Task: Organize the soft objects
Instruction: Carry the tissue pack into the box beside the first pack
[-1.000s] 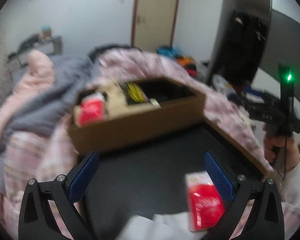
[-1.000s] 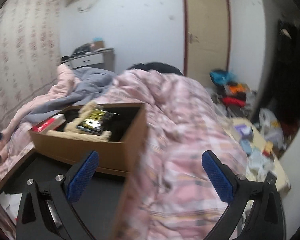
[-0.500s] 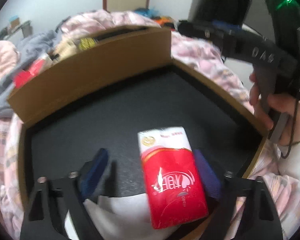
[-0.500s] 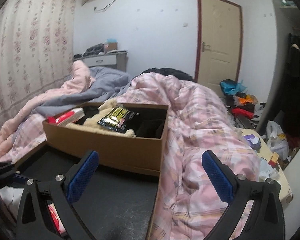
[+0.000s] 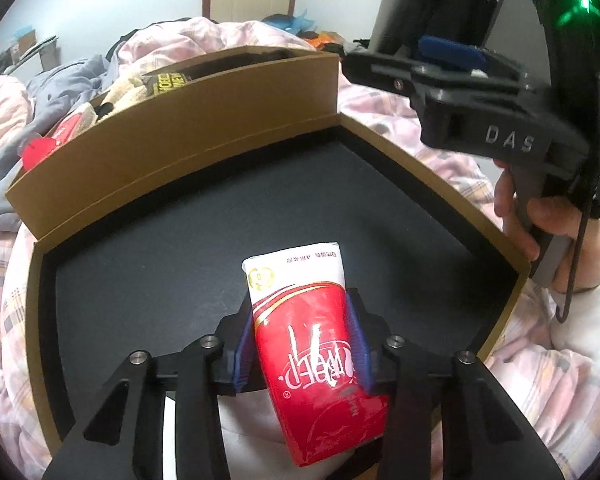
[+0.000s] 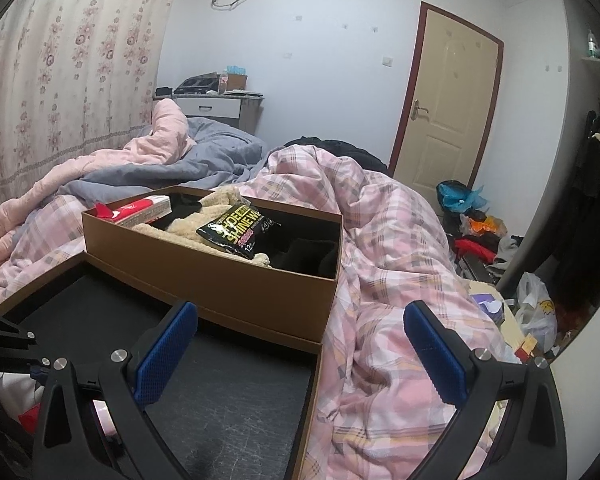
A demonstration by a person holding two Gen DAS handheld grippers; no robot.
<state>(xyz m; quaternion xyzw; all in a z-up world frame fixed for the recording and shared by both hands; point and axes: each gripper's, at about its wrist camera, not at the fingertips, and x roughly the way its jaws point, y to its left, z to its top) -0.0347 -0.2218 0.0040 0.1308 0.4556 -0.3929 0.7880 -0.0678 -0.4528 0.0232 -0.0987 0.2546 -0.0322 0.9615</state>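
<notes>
A red and white tissue pack lies on the black-lined box lid, and my left gripper is shut on its sides with both blue pads pressed against it. The brown cardboard box behind the lid holds another red tissue pack, a beige plush item and a black wipes packet. My right gripper hangs open over the lid's right edge and the pink plaid quilt, with nothing between its fingers. In the left wrist view a hand holds that right gripper body.
The box and lid rest on a bed covered by a pink plaid quilt and a grey blanket. White cloth lies under the left gripper. Clutter covers the floor by the door at the right.
My left gripper dropped toward the lid and shut on the tissue pack that lay between its open fingers. The right gripper swung slightly left and stayed open.
</notes>
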